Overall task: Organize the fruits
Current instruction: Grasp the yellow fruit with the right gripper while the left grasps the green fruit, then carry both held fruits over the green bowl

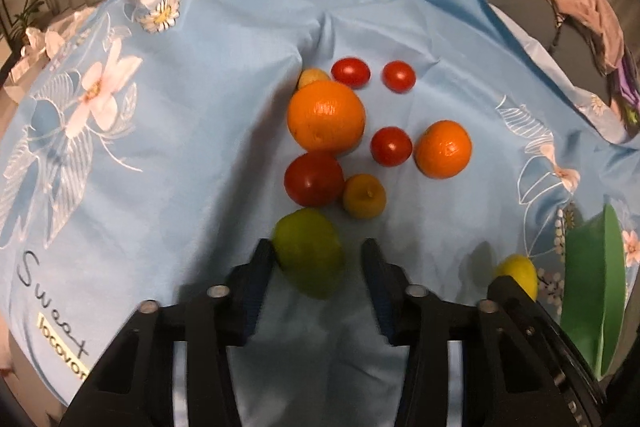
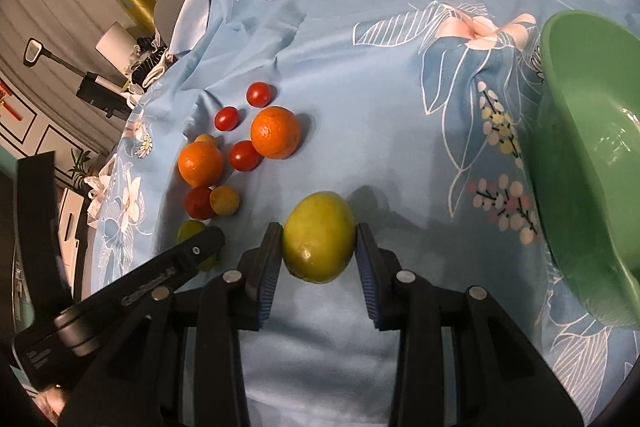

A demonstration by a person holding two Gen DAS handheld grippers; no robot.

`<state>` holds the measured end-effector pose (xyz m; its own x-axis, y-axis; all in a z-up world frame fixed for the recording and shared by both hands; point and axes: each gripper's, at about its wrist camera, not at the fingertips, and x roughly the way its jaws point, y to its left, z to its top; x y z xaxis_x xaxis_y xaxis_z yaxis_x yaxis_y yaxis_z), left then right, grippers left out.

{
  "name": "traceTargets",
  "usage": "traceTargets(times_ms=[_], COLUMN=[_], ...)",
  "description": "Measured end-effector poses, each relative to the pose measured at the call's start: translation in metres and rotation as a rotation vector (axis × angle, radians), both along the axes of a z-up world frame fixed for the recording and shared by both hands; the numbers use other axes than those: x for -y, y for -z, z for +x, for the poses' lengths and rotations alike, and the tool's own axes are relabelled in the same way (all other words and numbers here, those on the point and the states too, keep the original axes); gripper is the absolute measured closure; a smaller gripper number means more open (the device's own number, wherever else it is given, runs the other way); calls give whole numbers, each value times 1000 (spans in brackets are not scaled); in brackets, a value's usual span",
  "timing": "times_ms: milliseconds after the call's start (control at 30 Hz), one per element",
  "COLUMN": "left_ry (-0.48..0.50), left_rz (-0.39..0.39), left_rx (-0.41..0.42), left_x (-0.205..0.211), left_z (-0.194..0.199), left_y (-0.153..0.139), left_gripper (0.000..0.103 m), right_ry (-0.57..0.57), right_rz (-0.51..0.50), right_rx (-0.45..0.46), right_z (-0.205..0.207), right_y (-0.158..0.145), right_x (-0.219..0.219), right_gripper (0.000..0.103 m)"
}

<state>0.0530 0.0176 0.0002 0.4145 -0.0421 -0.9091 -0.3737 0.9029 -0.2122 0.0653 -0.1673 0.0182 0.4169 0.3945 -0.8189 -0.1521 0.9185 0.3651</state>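
Printed on blue floral cloth [image 1: 224, 99]: "Sweet" in script, yellow tag below reading "locovor", end cut off. Left tongs [image 1: 318, 259] angled steeply down, jaws partly open around green lime [image 1: 308, 253]; left pad touching it, right pad apart. Right tongs [image 2: 318, 247] pitched down, closed on yellow lemon [image 2: 319, 237], both pads pressing its sides. Oranges and tomatoes clustered beyond. Green bowl [image 2: 592, 187] at right, tilted.

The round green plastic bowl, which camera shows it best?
The right wrist view: the round green plastic bowl fills its right side, with rim and glossy inside visible. The left wrist view catches only a thin edge-on slice of it at the far right.
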Motion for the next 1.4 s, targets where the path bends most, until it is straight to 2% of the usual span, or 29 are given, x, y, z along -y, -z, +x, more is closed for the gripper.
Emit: traceTargets(times_ms=[67, 200, 367, 733, 1100, 1400], left_ry=[2, 5, 24, 108, 227, 375], left_rz=[20, 37, 12, 28, 51, 49], left_rx=[22, 45, 58, 239, 425, 482], left_x=[1, 3, 6, 31, 65, 114], left_z=[0, -3, -10, -39, -54, -47], left_y=[0, 2, -2, -53, -104, -122], left_gripper=[68, 69, 69, 69, 69, 69], right_ry=[2, 3, 1, 19, 108, 233], right_rz=[2, -5, 1, 47, 84, 89], right_rx=[0, 4, 14, 105, 231, 312], right_z=[0, -2, -2, -18, -36, -52], right_y=[-1, -1, -3, -31, -70, -92], right_x=[0, -1, 1, 16, 52, 101], right_gripper=[66, 66, 66, 66, 66, 66])
